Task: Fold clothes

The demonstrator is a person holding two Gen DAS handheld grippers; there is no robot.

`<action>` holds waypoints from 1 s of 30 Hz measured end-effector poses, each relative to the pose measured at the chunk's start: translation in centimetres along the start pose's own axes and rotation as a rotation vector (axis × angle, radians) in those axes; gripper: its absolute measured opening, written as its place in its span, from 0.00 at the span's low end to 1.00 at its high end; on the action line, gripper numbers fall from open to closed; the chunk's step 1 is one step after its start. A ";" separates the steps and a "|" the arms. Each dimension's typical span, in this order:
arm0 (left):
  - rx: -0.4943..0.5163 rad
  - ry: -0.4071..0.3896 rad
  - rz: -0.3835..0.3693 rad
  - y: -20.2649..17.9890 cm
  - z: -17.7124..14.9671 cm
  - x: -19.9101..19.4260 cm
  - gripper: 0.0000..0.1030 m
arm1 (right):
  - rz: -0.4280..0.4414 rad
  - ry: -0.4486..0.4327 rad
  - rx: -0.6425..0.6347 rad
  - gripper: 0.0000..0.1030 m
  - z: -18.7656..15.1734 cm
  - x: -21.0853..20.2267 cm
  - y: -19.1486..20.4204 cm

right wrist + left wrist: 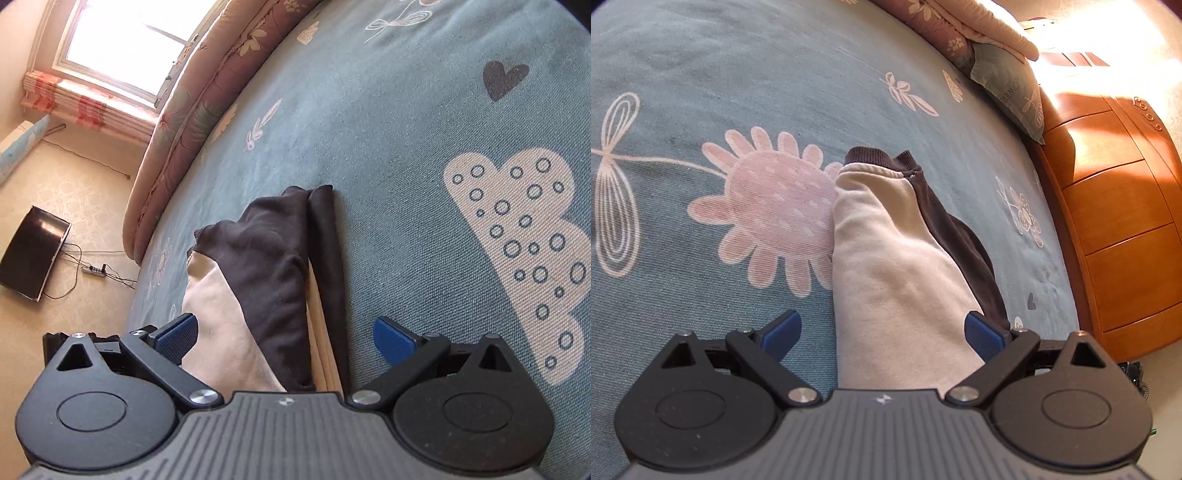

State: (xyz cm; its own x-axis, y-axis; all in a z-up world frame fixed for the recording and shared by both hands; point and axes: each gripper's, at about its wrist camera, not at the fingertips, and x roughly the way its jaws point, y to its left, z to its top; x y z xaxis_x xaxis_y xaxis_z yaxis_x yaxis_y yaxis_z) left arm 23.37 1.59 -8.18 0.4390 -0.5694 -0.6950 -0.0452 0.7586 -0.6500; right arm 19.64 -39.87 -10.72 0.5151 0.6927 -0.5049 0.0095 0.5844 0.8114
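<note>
Both tongs, left tongs [882, 336] and right tongs [284, 334], spread wide, empty, over folded cream-and-brown sweatshirt [897, 258] on teal bedspread [720, 74].

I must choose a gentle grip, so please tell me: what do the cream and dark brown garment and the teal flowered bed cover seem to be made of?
The cream and dark brown garment looks like soft matte fleece or sweatshirt knit, with a ribbed brown cuff. The teal flowered bed cover seems a coarse woven cotton: its grainy weave shows, and the pale patterns look woven in.
</note>
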 end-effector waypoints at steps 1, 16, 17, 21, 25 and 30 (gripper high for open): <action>-0.011 0.009 -0.009 0.2 0.2 0.4 0.92 | 0.017 -0.001 0.019 1.00 0.4 0.2 -0.3; -0.101 0.122 -0.225 1.8 2.6 4.6 0.96 | 0.102 0.117 0.046 1.00 6.6 6.8 0.0; -0.108 0.157 -0.243 2.1 2.1 4.5 0.96 | 0.108 0.139 0.044 1.00 6.3 6.6 0.0; -0.110 0.207 -0.322 3.2 0.0 3.7 0.97 | 0.137 0.221 0.007 1.00 4.0 5.0 0.1; -0.091 0.197 -0.307 2.2 0.7 4.9 0.98 | 0.149 0.239 -0.002 1.00 3.4 4.9 0.3; -0.104 0.208 -0.307 1.5 2.2 6.5 0.98 | 0.139 0.241 0.005 1.00 4.9 6.9 0.7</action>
State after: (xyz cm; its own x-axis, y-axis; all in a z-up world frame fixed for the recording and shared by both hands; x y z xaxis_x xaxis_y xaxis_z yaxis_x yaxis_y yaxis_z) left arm 28.16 -0.26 -13.06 0.2552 -0.8253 -0.5037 -0.0353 0.5127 -0.8579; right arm 27.38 -36.74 -12.17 0.2929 0.8470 -0.4436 -0.0421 0.4749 0.8790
